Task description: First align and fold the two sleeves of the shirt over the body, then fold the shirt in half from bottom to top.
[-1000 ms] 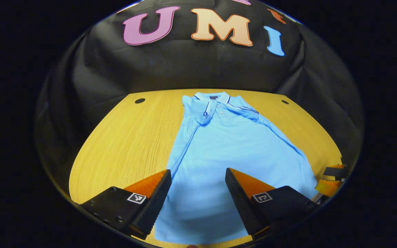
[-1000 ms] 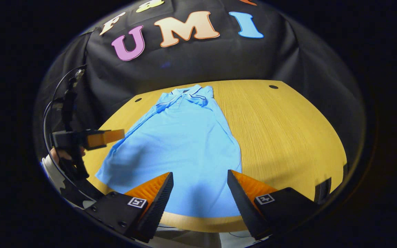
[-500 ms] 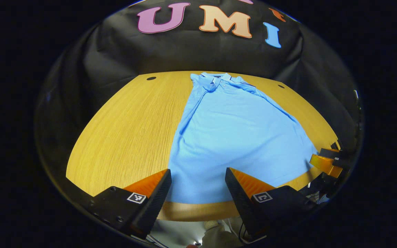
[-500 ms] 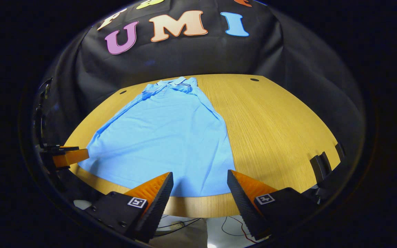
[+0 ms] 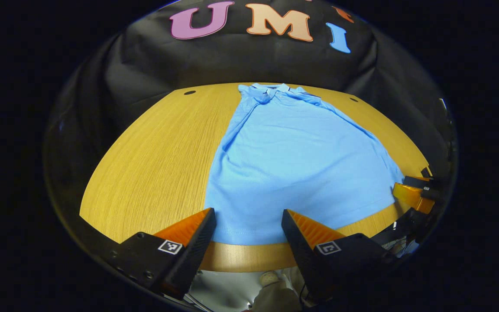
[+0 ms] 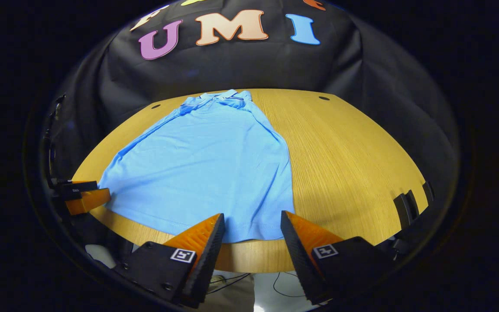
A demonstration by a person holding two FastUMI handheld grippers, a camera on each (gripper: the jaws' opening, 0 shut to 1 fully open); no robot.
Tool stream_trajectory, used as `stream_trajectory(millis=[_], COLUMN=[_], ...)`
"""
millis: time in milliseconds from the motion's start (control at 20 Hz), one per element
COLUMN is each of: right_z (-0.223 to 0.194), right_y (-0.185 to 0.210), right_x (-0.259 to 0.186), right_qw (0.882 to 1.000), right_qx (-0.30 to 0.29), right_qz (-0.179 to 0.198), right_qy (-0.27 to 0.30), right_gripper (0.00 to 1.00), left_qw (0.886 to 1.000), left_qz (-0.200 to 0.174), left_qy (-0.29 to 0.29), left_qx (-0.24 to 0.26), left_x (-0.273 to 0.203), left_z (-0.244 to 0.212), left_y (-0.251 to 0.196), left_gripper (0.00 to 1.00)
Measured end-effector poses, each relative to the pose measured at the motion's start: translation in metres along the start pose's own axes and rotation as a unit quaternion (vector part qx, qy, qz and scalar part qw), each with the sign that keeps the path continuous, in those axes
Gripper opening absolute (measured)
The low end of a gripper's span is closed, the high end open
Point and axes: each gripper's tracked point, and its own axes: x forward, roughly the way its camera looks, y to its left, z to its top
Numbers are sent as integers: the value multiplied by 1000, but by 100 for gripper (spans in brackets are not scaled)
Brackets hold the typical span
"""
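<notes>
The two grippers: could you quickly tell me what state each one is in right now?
Left gripper: open, holding nothing, at the shirt hem.
Right gripper: open, holding nothing, at the hem.

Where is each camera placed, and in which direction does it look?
Left gripper view: rides on the left claw, at the table's near edge, facing the shirt's hem and far collar; own open fingers below, the other claw at right.
Right gripper view: rides on the right claw, same near edge, facing likewise; own open fingers below, the other claw at left.
Shared: shirt, table, booth wall.
</notes>
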Motion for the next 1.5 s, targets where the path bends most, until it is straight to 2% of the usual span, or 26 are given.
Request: stream_trajectory(millis=[50, 100, 150, 200, 250, 300, 400, 450, 500, 550, 700, 800, 850, 1100, 1400, 1450, 1500], right_z=[-2, -1, -3, -1, -4, -3, -2, -2, 1, 6, 35, 60, 77, 150, 237, 252, 268], right_y=[5, 11, 17, 23, 26, 30, 33, 32, 32, 35, 40, 44, 45, 47, 45, 44, 43], right_x=[0, 2, 1, -1, -1, -2, -3, -4, -5, -7, -11, -12, -12, -2, 30, 39, 49], right_qw=[1000, 1000, 1000, 1000, 1000, 1000, 999, 999, 1000, 1000, 999, 998, 997, 992, 986, 985, 984], right_qx=[1, 0, -2, -5, -12, -18, -20, -20, -18, -15, -13, -17, -21, -34, -30, -26, -22], right_qz=[2, 8, 16, 21, 22, 26, 28, 25, 23, 24, 27, 31, 32, 27, 26, 27, 29], right_qy=[0, -4, -1, -5, -2, -1, 1, 1, -2, -9, -34, -54, -67, -117, -163, -169, -173], right_gripper=[75, 58, 51, 33, 19, 7, 2, 6, 2, 6, 6, 2, 6, 6, 6, 2, 6], left_qw=[1000, 1000, 1000, 1000, 1000, 999, 999, 999, 999, 999, 998, 997, 996, 988, 982, 982, 981], left_qz=[-1, -3, -8, -15, -27, -35, -31, -34, -37, -35, -32, -36, -37, -48, -49, -46, -40], left_qy=[-7, -9, -9, -8, -10, -12, -10, -8, -6, -5, -25, -44, -58, -113, -158, -162, -168], left_qx=[-3, -5, -4, -4, -5, -7, -1, -4, -10, -17, -37, -55, -64, -95, -90, -88, -90], left_x=[-1, 1, 2, 3, 3, 5, 6, 5, 4, 4, -1, -5, -7, -2, 20, 25, 33], left_z=[1, 1, 2, 2, 2, 4, 4, 4, 6, 8, 32, 56, 73, 153, 242, 254, 268], left_y=[-1, -5, -9, -16, -24, -30, -29, -28, -27, -24, -11, -4, 1, 16, 23, 24, 25], left_gripper=[94, 89, 83, 71, 59, 38, 0, 0, 0, 0, 0, 0, 0, 0, 0, 0, 0])
